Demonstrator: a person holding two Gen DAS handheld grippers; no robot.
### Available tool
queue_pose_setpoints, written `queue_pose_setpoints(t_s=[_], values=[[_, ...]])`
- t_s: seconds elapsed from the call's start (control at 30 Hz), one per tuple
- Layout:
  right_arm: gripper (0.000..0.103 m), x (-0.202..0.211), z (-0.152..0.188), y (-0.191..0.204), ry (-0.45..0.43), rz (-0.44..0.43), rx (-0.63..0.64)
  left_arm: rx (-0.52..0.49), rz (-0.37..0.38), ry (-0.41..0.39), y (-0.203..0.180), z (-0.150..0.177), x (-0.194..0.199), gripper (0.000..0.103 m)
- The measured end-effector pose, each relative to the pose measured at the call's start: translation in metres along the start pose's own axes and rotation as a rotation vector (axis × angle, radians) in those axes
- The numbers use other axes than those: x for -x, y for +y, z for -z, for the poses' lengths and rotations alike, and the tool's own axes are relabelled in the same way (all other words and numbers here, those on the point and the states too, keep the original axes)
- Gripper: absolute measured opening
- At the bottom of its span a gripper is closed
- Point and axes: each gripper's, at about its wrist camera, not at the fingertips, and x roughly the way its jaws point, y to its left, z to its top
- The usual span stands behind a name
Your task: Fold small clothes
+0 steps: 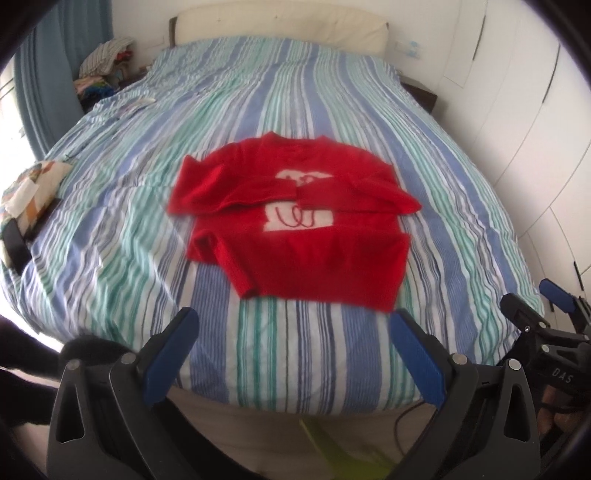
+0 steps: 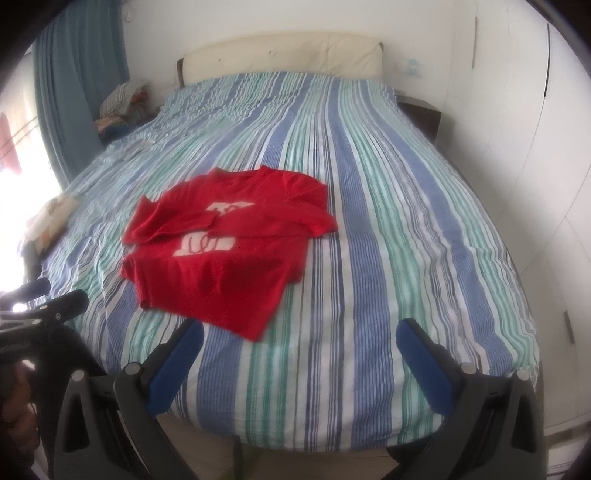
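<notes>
A small red sweater [image 1: 295,236] with a white patch on its chest lies flat on the striped bed [image 1: 295,103], both sleeves folded across the front. It also shows in the right wrist view [image 2: 221,266], left of centre. My left gripper [image 1: 293,317] is open and empty, above the foot of the bed just short of the sweater's hem. My right gripper [image 2: 299,328] is open and empty, to the right of the sweater's hem. The right gripper also shows in the left wrist view [image 1: 535,306] at the right edge.
A cream headboard [image 1: 280,29] stands at the far end. A pile of clothes [image 1: 103,62] sits at the far left by blue curtains. A folded patterned cloth [image 1: 33,184] lies on the bed's left edge. White wardrobe doors [image 2: 517,147] line the right side.
</notes>
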Motion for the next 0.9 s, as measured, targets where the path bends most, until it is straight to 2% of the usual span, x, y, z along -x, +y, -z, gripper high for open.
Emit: queue_pose_setpoints(t_s=[0.2,0.37,0.63,0.9], values=[[0.103,0.004,-0.001,0.002,-0.008,0.017,0.001,-0.041,-0.07,-0.044,0.0,-0.002,0.005,0.102],[0.103,0.017,-0.01,0.006,-0.052,0.022,0.016,-0.06,-0.084,-0.071,0.003,-0.005,0.009,0.102],[0.103,0.017,-0.01,0.009,-0.049,0.023,0.014,-0.043,-0.117,-0.071,0.024,-0.009,0.008,0.102],[0.103,0.025,-0.011,0.009,-0.07,0.017,0.003,-0.028,-0.065,-0.097,0.02,-0.013,0.024,0.102]])
